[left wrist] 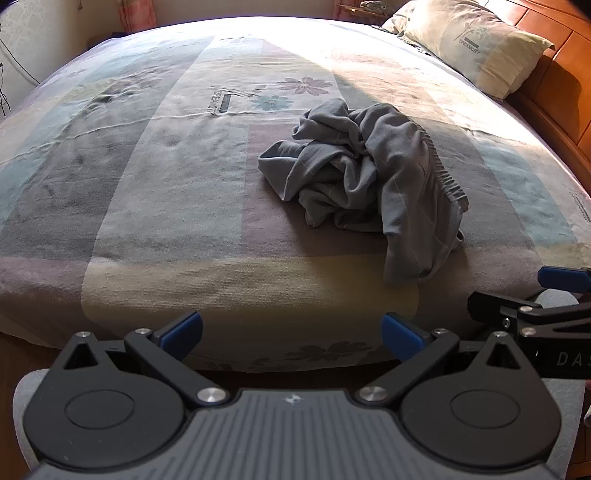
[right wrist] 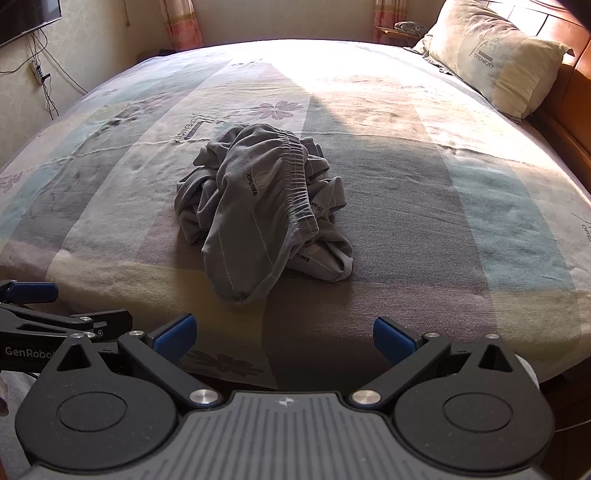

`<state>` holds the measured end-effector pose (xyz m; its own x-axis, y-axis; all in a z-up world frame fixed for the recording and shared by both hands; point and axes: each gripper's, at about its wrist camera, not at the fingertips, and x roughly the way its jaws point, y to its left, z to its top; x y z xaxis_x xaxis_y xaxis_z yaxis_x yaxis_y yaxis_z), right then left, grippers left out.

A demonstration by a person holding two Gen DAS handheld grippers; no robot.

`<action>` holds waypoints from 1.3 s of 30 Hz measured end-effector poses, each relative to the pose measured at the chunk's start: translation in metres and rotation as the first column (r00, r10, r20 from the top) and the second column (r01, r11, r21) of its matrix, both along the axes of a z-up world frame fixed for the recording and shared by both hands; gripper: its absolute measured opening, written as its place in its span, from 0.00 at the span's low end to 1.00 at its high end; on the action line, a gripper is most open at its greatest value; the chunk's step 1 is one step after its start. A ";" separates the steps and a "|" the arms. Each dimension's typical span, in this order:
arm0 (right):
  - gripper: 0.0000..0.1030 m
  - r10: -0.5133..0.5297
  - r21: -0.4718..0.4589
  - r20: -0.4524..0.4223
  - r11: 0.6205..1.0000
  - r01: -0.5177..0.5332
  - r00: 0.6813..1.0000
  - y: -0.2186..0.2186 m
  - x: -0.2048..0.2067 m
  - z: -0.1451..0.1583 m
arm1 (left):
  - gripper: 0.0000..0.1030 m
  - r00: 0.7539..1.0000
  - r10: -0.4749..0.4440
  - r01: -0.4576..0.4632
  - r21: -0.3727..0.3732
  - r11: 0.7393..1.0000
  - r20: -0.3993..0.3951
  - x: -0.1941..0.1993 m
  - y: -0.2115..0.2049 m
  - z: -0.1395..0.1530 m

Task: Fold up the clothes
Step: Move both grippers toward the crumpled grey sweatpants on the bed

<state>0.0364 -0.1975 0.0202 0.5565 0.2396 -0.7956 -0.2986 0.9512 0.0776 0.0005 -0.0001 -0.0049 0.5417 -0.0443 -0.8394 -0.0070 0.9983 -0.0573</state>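
A crumpled grey garment (left wrist: 365, 177) with an elastic waistband lies in a heap on the bed, right of centre in the left wrist view and at centre in the right wrist view (right wrist: 258, 210). My left gripper (left wrist: 291, 334) is open and empty, held at the bed's near edge, short of the heap and to its left. My right gripper (right wrist: 284, 338) is open and empty, at the near edge straight in front of the heap. Each gripper shows at the edge of the other's view.
The bed (left wrist: 147, 192) has a patterned striped cover with flowers. A pillow (left wrist: 476, 44) lies at the far right against a wooden headboard (left wrist: 565, 85). Curtains (right wrist: 181, 22) and a wall with cables (right wrist: 40, 77) stand beyond the far side.
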 end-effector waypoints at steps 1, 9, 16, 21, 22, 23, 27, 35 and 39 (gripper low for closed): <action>1.00 0.001 0.000 -0.001 1.000 -0.001 1.000 0.000 0.000 0.000 | 1.00 1.000 0.000 0.000 0.000 1.000 0.000 0.000 0.000 0.000; 1.00 0.005 0.005 0.005 1.000 -0.005 1.000 0.001 0.000 0.001 | 0.99 1.000 0.000 0.000 -0.002 1.000 0.005 0.001 0.000 0.001; 1.00 0.011 0.009 0.009 1.000 -0.011 1.000 0.002 0.005 0.004 | 1.00 1.000 0.002 -0.002 0.006 1.000 0.009 0.006 0.001 0.004; 1.00 0.010 0.015 0.010 1.000 -0.010 1.000 0.002 0.010 0.006 | 0.99 1.000 0.003 -0.003 0.010 1.000 0.014 0.010 0.000 0.006; 1.00 0.010 0.015 0.010 1.000 -0.010 1.000 0.002 0.011 0.006 | 0.99 1.000 0.003 -0.003 0.009 1.000 0.013 0.011 0.000 0.006; 1.00 0.010 0.016 0.010 1.000 -0.010 1.000 0.002 0.012 0.006 | 0.99 1.000 0.003 -0.004 0.009 1.000 0.013 0.011 0.000 0.006; 1.00 0.010 0.018 0.009 1.000 -0.010 1.000 0.004 0.015 0.007 | 0.99 1.000 0.004 -0.004 0.009 1.000 0.009 0.015 0.001 0.006; 1.00 0.011 0.027 0.002 1.000 -0.011 1.000 0.003 0.022 0.006 | 0.99 1.000 0.002 -0.003 0.006 1.000 0.003 0.024 0.001 0.006; 1.00 0.011 0.032 -0.003 0.999 -0.011 1.000 0.002 0.027 0.005 | 0.99 1.000 -0.004 0.004 0.005 1.000 0.002 0.029 -0.001 0.004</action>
<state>0.0633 -0.1951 0.0256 0.5512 0.2712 -0.7891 -0.3089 0.9448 0.1089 0.0299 -0.0011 -0.0012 0.5430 -0.0427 -0.8387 -0.0027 0.9986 -0.0526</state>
